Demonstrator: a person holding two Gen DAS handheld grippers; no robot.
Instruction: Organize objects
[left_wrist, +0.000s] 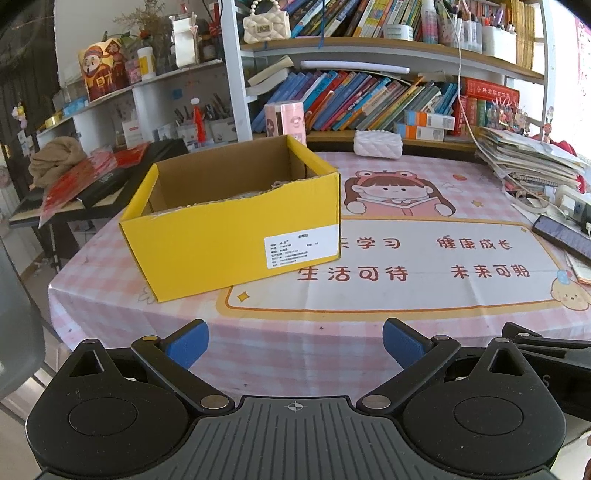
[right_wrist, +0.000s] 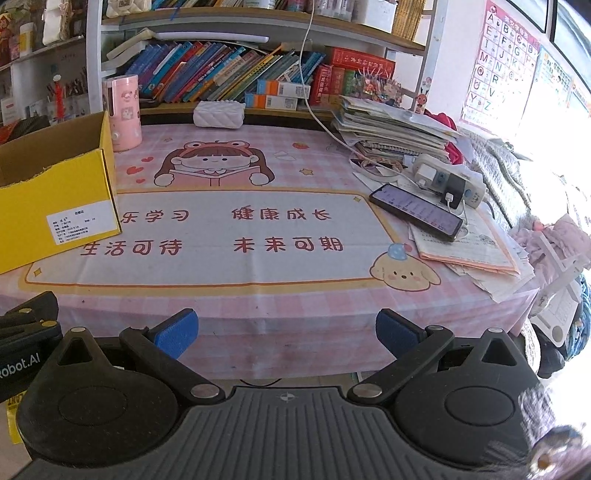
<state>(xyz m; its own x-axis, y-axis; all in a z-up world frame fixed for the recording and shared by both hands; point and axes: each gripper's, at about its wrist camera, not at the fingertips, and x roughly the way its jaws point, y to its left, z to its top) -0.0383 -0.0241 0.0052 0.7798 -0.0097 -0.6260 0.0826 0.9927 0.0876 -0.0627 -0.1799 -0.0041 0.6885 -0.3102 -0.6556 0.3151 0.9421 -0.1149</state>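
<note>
Both the left gripper (left_wrist: 293, 345) and right gripper (right_wrist: 286, 334) hover spread and empty at the near table edge. The yellow box (left_wrist: 229, 236) sits left, its contents hidden; the phone (right_wrist: 415, 211) and papers (right_wrist: 476, 254) lie right, seemingly unsorted.

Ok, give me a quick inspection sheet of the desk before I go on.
Surface: pink checked desk mat, middle bare.
Job's things: open yellow cardboard box at the left; contents unclear.
Clutter: smartphone lying on loose papers; paper stack; white quilted pouch; pink cylinder.
Grippers: left hand-held gripper and right hand-held gripper open, holding nothing.
Cables: white cable hangs from the shelf; power strip with chargers.
Surroundings: bookshelf, alphabet poster.
</note>
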